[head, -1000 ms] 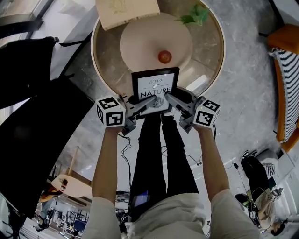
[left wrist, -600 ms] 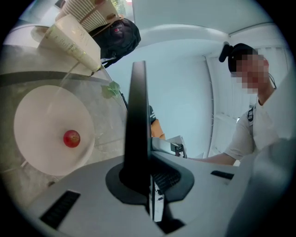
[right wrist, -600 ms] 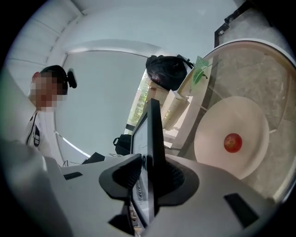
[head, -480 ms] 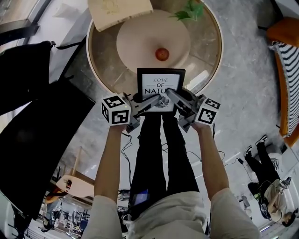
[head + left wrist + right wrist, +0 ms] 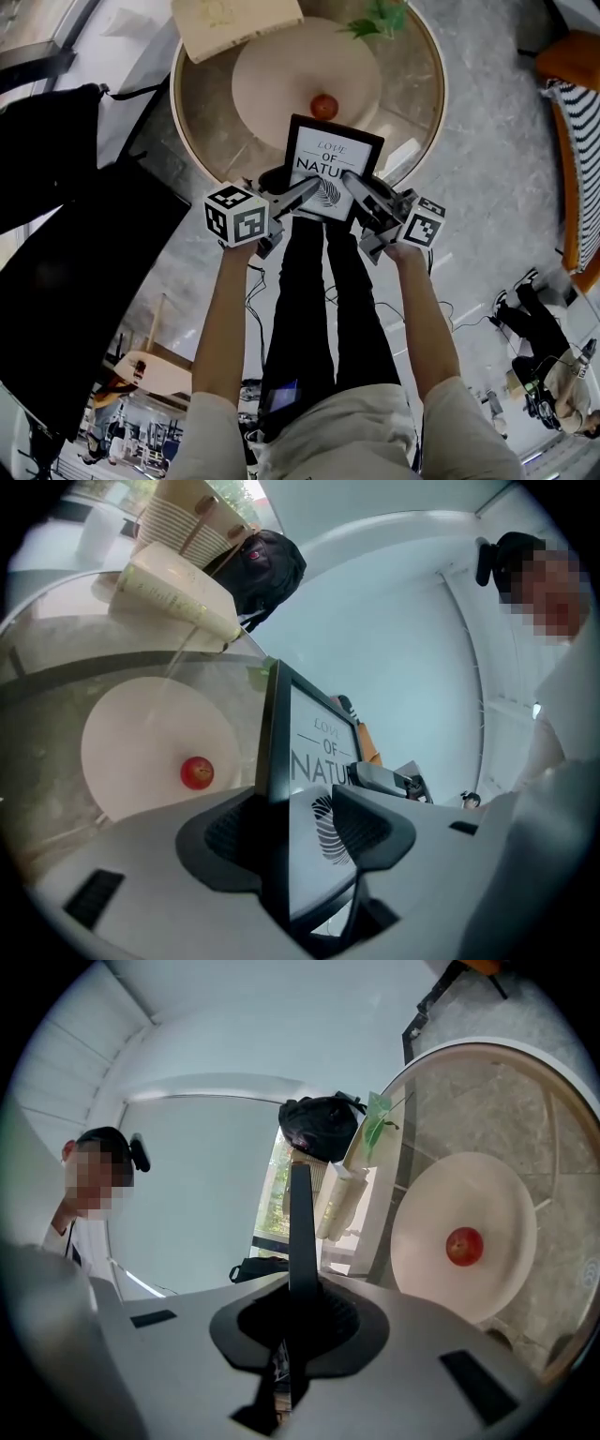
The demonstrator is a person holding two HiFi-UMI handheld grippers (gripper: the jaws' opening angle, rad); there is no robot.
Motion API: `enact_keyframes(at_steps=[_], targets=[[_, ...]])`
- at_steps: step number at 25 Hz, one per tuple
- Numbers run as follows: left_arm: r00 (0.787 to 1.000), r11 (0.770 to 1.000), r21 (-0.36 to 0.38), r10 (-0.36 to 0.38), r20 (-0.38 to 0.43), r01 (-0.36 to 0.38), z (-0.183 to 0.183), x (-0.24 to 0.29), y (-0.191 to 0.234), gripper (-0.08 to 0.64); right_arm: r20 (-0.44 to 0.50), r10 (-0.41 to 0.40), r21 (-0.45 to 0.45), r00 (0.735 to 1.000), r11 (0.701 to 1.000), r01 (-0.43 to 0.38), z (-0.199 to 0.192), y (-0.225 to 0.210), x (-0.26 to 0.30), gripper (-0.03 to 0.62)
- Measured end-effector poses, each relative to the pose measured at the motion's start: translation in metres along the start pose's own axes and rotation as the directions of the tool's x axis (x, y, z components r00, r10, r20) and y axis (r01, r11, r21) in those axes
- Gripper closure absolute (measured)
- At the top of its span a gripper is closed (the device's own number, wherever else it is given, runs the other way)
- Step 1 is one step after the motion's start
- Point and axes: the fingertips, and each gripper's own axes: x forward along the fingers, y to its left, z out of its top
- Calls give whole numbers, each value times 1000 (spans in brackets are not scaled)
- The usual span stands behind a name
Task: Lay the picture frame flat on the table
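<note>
The picture frame (image 5: 334, 161), black with a white "LOVE OF NATURE" print, is held tilted over the near edge of the round table (image 5: 199, 155). My right gripper (image 5: 358, 185) grips its lower right edge; in the right gripper view the frame (image 5: 300, 1218) stands edge-on between the pads, and the closing jaws (image 5: 298, 1314) press on it. My left gripper (image 5: 304, 193) is at the frame's lower left. Its jaws (image 5: 295, 810) are opening wide around the frame (image 5: 319, 752), which stands between them with slack.
A white plate (image 5: 281, 80) with a small red fruit (image 5: 323, 106) lies mid-table, just beyond the frame. A book (image 5: 234, 23) and a green plant (image 5: 380, 19) sit at the far rim. An orange striped chair (image 5: 574, 112) stands right; a black bag (image 5: 66, 244) lies left.
The frame has risen a little and turned clockwise. The right jaws have closed onto its edge. The left jaws have sprung wide open around it.
</note>
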Motion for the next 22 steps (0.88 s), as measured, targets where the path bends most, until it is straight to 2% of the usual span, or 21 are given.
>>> enact_keyframes(at_steps=[3,6,8,10,12,13,16,19,22], targets=[[994,993,47,106,-8,-106,1,-8,17,333,12,-42,9,999,999,42,1,-10,-2,541],[983,978,117,178,-37,-173,-3,-14,27,333,32,-101,44,994,994,100,-1,-26,-6,541],[970,955,204,232,-73,-213,-9,-11,30,333,46,-143,69,989,988,139,-3,-37,-10,541],[950,919,309,292,-111,-246,-15,-4,30,333,59,-178,93,982,981,172,-5,-46,-15,541],[937,888,389,320,-141,-245,-20,4,25,333,73,-211,114,975,973,202,-7,-54,-21,541],[935,880,412,321,-153,-235,-22,9,21,333,78,-229,124,970,968,219,-9,-59,-25,541],[937,880,431,300,-180,-199,-29,25,9,342,84,-291,164,953,947,275,-14,-71,-37,541],[937,888,426,281,-207,-172,-38,38,2,392,99,-312,193,945,938,289,-16,-75,-44,541],[920,871,446,329,-214,-207,-46,46,5,456,99,-368,184,925,920,346,-18,-81,-52,541]])
